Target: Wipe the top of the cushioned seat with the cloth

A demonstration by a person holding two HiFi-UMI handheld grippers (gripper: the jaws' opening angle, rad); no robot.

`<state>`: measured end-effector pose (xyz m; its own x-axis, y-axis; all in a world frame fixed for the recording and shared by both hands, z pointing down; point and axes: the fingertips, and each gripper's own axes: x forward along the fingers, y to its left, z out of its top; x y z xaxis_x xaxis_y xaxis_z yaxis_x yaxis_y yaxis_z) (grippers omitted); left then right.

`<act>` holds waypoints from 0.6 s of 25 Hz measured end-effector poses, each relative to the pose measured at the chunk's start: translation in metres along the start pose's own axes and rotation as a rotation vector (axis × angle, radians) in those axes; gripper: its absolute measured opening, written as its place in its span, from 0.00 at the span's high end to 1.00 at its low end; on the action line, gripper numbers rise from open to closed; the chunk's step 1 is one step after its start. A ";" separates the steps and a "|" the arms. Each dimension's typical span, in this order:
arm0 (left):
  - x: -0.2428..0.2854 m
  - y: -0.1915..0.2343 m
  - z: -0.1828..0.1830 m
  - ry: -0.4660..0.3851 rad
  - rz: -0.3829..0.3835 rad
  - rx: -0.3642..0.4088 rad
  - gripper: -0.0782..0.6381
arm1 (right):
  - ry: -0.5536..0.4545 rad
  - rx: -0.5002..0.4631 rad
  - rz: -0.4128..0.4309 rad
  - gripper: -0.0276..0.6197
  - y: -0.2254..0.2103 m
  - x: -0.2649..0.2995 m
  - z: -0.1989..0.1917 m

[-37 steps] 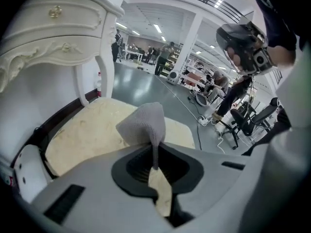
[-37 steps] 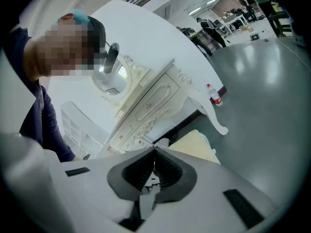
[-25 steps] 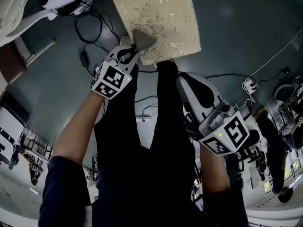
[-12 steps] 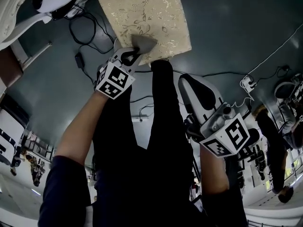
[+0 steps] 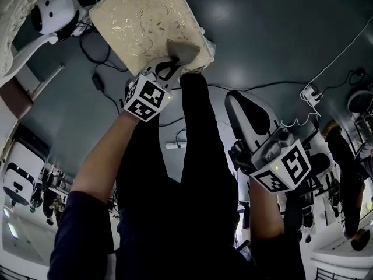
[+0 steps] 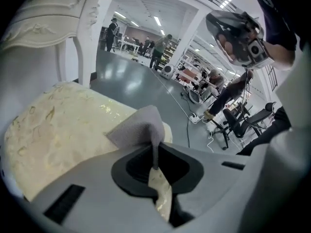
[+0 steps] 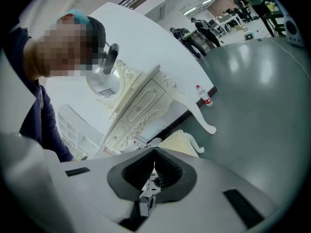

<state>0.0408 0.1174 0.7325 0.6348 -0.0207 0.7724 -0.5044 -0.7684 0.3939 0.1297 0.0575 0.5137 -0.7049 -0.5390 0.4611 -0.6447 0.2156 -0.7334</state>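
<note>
The cushioned seat (image 5: 143, 22) is a cream stool top with a gold floral pattern, at the upper left of the head view. A grey cloth (image 5: 184, 51) lies on its near right corner. My left gripper (image 5: 168, 67) is shut on the cloth, just over the seat's near edge. In the left gripper view the cloth (image 6: 138, 126) rises out of the closed jaws of the left gripper (image 6: 154, 160), with the cushion (image 6: 58, 130) spreading to the left. My right gripper (image 5: 240, 102) hangs lower right, away from the seat. In its own view the right gripper (image 7: 154, 171) is shut on nothing.
A white ornate dresser (image 7: 141, 106) stands beyond the stool, with a bottle (image 7: 206, 96) by its leg. A white machine (image 5: 55, 10) and black cables (image 5: 96, 69) lie left of the seat. A power strip (image 5: 309, 95) and cord lie on the grey floor at right.
My left gripper has carried the cloth to the right along the seat's near edge, to its right corner. The head view has swung, so the seat sits further left. The right gripper barely moved.
</note>
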 end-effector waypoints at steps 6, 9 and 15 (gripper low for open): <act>0.030 -0.013 0.031 0.010 -0.030 0.027 0.85 | -0.021 0.035 -0.018 0.92 -0.029 -0.019 0.012; 0.041 -0.019 0.045 0.018 -0.041 0.037 0.85 | -0.032 0.051 -0.022 0.92 -0.039 -0.027 0.017; 0.052 -0.023 0.054 0.044 -0.049 0.058 0.85 | -0.045 0.057 -0.028 0.92 -0.048 -0.036 0.025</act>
<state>0.1172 0.0995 0.7361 0.6311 0.0454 0.7744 -0.4374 -0.8037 0.4035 0.1930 0.0457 0.5196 -0.6721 -0.5806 0.4595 -0.6447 0.1538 -0.7488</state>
